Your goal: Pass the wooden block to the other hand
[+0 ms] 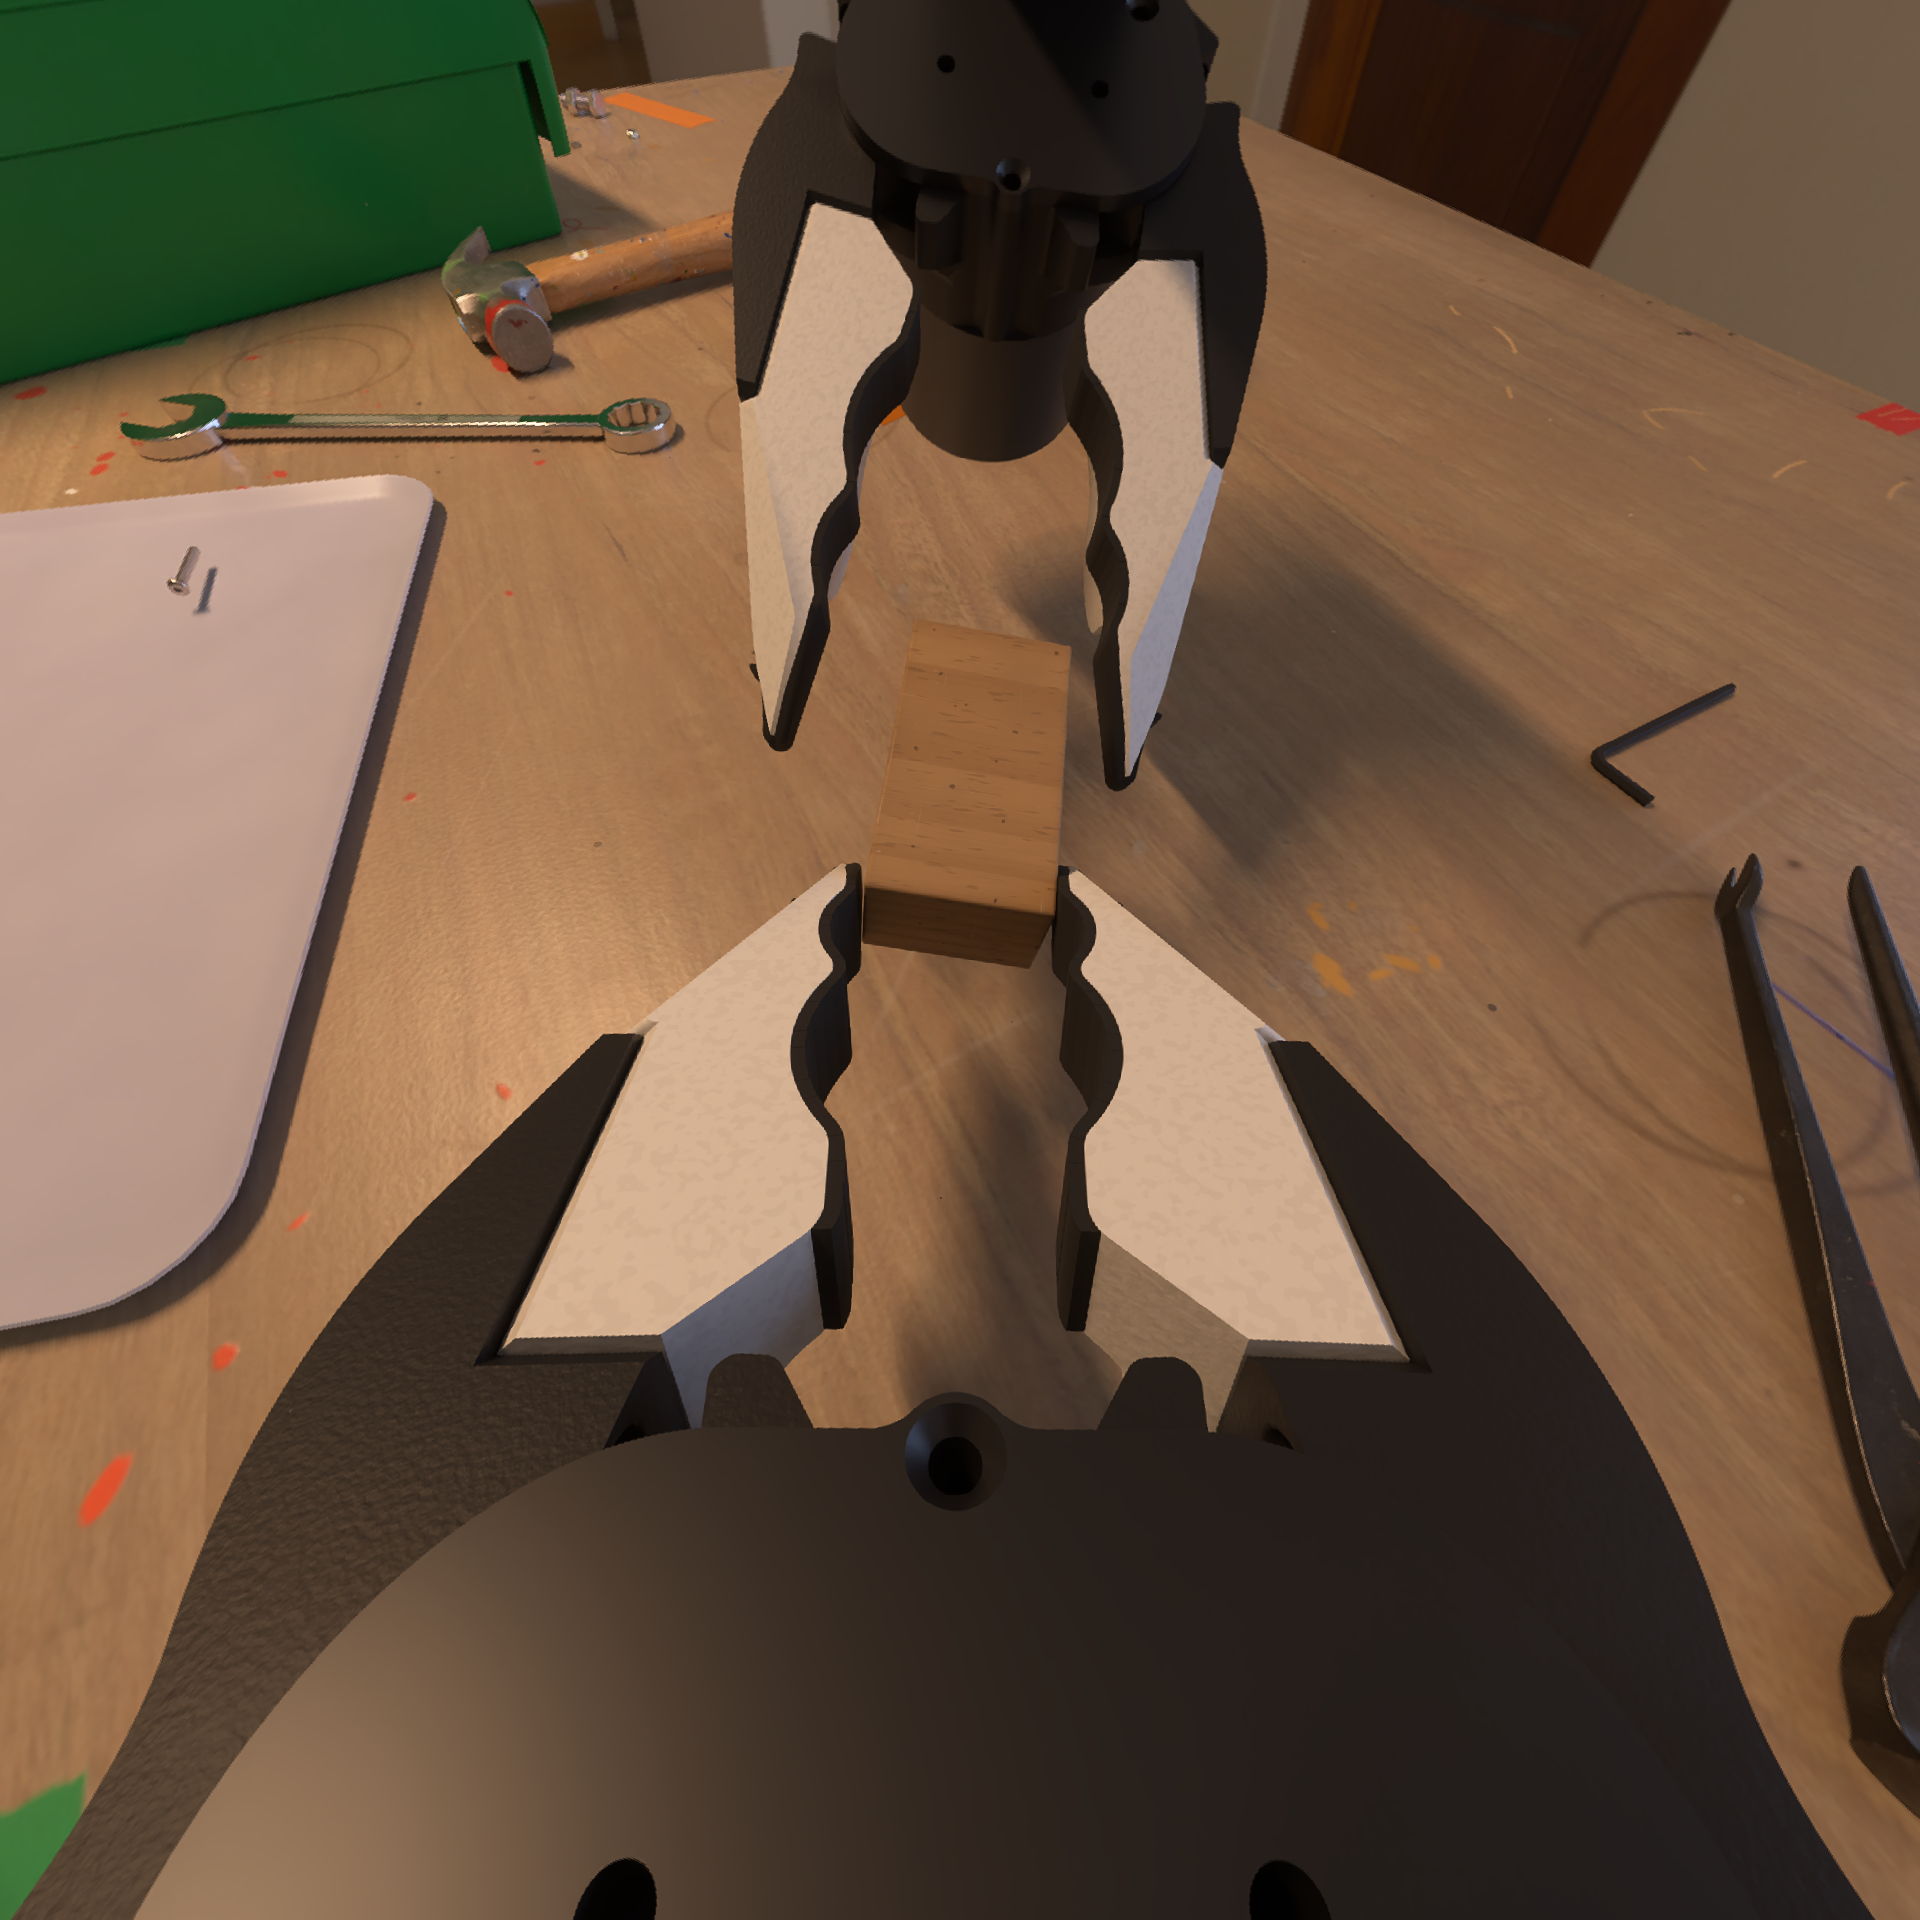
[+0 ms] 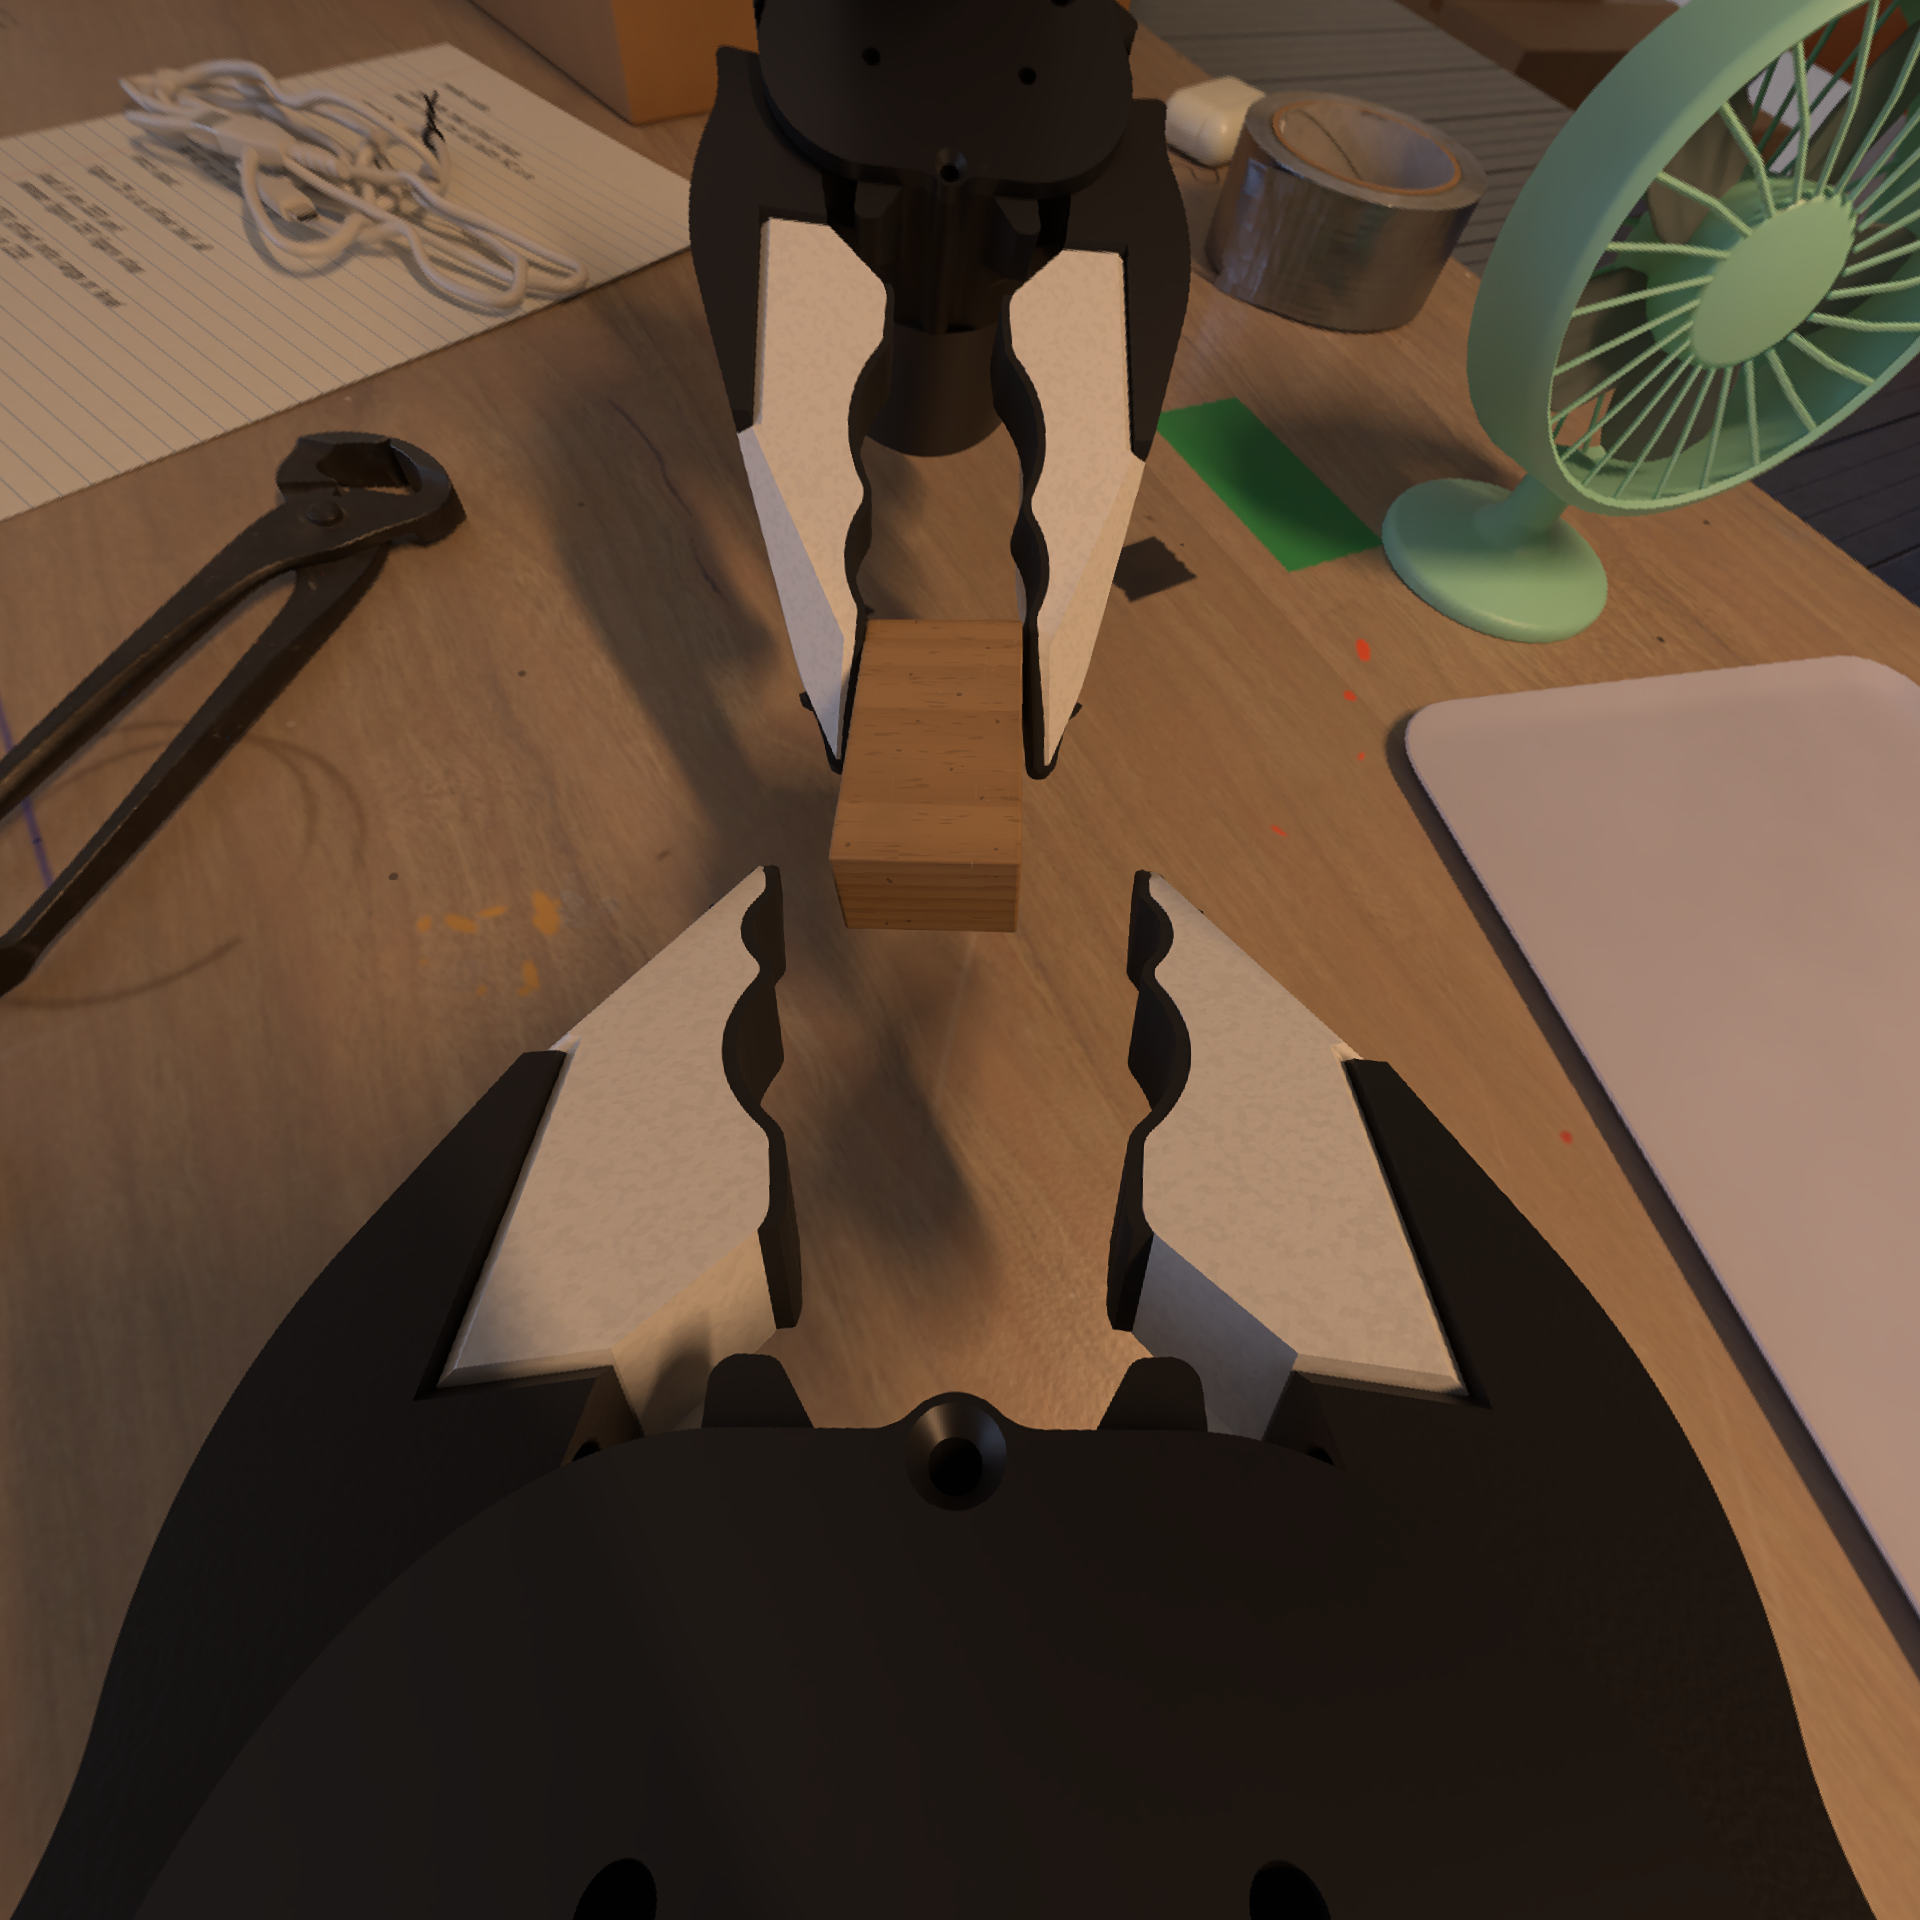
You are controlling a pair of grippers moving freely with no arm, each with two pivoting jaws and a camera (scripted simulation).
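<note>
Your left claw [image 1: 958, 883] pinches the near end of the wooden block [image 1: 971, 790], held above the worktop [image 1: 1351, 468]. Your right claw [image 2: 956, 894] is spread wide, empty, just short of it. The block looks rigid, light, smooth-faced (slippery, perhaps); grip its free end across the flat sides.

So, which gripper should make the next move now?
The right gripper: its open fingers flank the free end of the wooden block and need only close. The left gripper holds the other end.
</note>
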